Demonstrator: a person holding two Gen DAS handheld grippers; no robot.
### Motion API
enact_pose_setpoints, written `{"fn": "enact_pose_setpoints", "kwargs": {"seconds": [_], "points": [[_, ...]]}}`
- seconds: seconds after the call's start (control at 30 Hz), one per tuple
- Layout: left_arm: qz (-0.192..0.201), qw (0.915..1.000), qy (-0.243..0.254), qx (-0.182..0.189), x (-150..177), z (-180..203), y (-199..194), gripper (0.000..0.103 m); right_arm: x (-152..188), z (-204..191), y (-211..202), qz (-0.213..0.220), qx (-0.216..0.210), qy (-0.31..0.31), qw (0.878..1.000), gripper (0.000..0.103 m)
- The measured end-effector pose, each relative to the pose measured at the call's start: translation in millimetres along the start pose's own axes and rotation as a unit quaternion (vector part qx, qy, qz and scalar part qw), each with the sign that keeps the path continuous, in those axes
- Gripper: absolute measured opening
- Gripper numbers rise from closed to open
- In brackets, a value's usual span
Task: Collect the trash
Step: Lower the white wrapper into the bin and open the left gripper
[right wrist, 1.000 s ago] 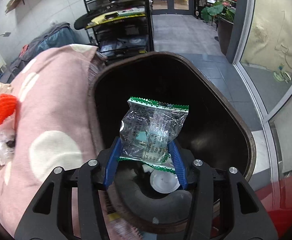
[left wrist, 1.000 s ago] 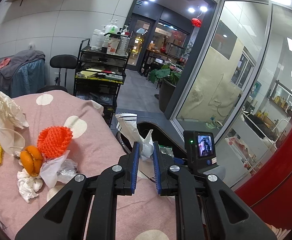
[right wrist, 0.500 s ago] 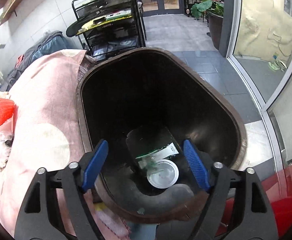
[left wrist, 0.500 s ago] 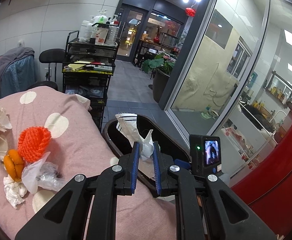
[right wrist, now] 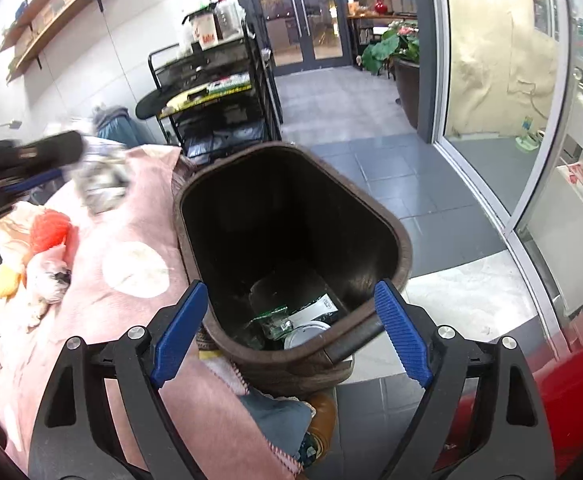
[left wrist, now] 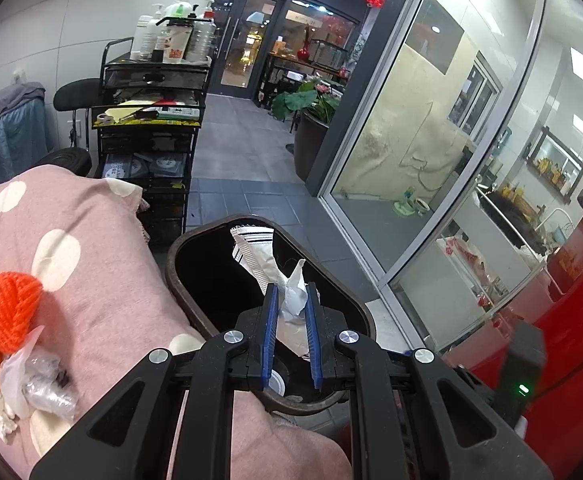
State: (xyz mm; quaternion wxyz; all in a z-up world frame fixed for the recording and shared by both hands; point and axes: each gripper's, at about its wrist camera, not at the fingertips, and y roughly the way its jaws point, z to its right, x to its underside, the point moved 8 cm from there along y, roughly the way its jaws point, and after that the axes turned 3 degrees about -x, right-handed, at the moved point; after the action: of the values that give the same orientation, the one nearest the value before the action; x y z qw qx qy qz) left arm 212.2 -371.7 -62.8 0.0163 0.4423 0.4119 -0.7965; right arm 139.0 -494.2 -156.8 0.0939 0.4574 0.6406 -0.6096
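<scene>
Your left gripper (left wrist: 291,292) is clamped on a crumpled white wrapper (left wrist: 287,280) over the brown bin (right wrist: 401,256); your right gripper (right wrist: 291,300) is empty.

Its blue jaws have just been opening and stand wide apart above the bin's near rim, nothing between them. A green-edged clear packet (right wrist: 273,320) lies on the bin floor beside what looks like a white lid (right wrist: 305,330). Beyond, on the pink spotted blanket (left wrist: 103,280), an orange foam net (left wrist: 11,310) and more scraps lie well apart from the bin.

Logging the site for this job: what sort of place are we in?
Probably a beauty or massage salon: a black metal trolley topped with pump bottles, a pink dotted blanket on a couch, and glass shopfront doors.
</scene>
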Motion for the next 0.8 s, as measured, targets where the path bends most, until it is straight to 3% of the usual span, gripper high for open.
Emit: {"fn": "enact_pose_setpoints", "kwargs": {"seconds": [0.2, 0.73, 0.8], "points": [[-0.021, 0.9997, 0.011, -0.003, -1.7, 4.3, 23.4, 0.014, 11.6, 4.0, -30.4, 0.024, 0.01, 0.005, 1.0, 0.085], [-0.088, 0.9948, 0.044, -0.028, 16.1, 4.6, 71.9, 0.014, 38.3, 17.2, -70.5, 0.038, 0.03, -0.001, 0.999, 0.085], [-0.092, 0.994, 0.048, -0.036, 17.8, 3.9, 74.4, 0.019, 39.8, 17.9, -71.6, 0.038, 0.03, 0.001, 0.999, 0.086]]}}
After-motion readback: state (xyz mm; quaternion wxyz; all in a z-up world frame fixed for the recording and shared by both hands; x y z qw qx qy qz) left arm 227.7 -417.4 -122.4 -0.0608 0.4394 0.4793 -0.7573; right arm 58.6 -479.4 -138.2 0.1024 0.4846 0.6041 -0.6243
